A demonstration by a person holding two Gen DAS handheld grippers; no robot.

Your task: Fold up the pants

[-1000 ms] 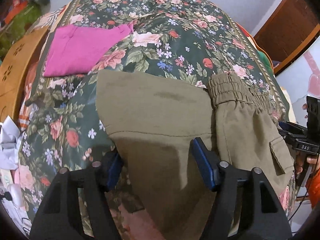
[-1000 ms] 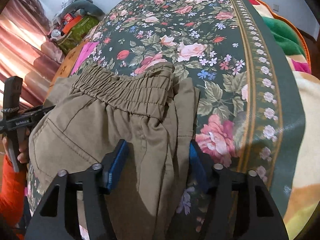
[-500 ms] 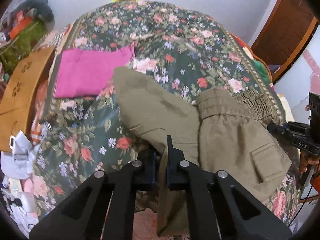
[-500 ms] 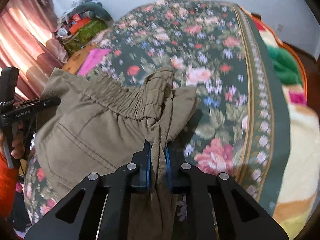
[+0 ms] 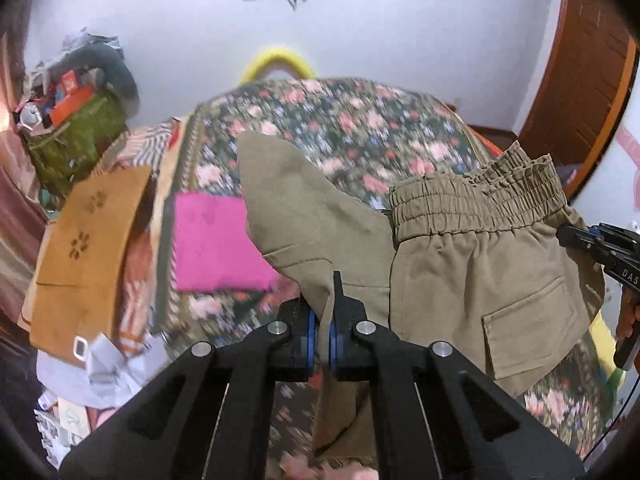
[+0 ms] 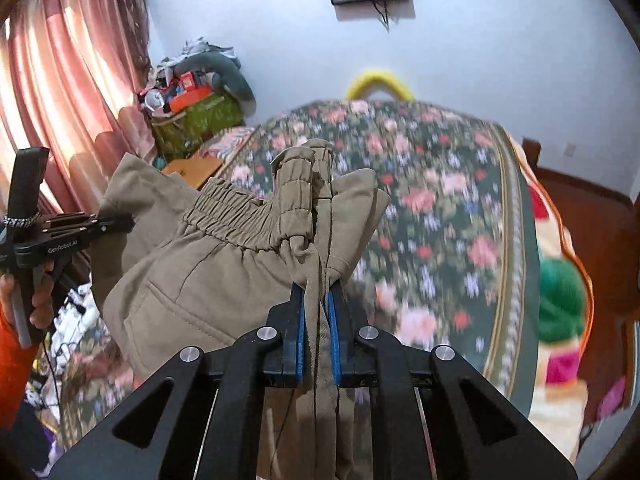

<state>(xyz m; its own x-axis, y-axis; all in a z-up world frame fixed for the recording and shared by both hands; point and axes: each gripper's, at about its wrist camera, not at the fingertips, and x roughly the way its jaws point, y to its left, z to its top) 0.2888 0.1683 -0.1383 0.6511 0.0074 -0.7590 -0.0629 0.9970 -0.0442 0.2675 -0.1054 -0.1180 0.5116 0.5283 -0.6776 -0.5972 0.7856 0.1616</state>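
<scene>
While both tongs are clamped, entries run from the jaws outward.

Left tongs (image 5: 322, 334): my jaws are pinched narrow on a thin edge of the khaki pants (image 5: 472, 264); the cloth rises straight out of the pads and more hangs below them.

Right tongs (image 6: 318, 332): jaws pressed together on a bunched seam just under the elastic waistband (image 6: 240, 216); a thick rope of fabric passes between the blue pads.

Pants, place: slung between my two tongs and sagging in the middle; the cargo pocket (image 5: 532, 328) faces the left camera, right of the left jaws. How much of the lower legs is off the floral bedspread (image 5: 360, 128) I cannot tell.

Step in hand: my judgement is the lift ahead of a fold, both grips set and the garment raised.

Next move: probably carry both grips forward together and lay the held edge over the rest; the tongs must stay level with each other or the fold skews.

Hand pose: both tongs slant downward toward the bed; my left hand (image 6: 38, 300) grips its handle at the left edge of the right view.

Beyond: pink folded cloth (image 5: 218, 244) lies left of the left jaws on the bed.
</scene>
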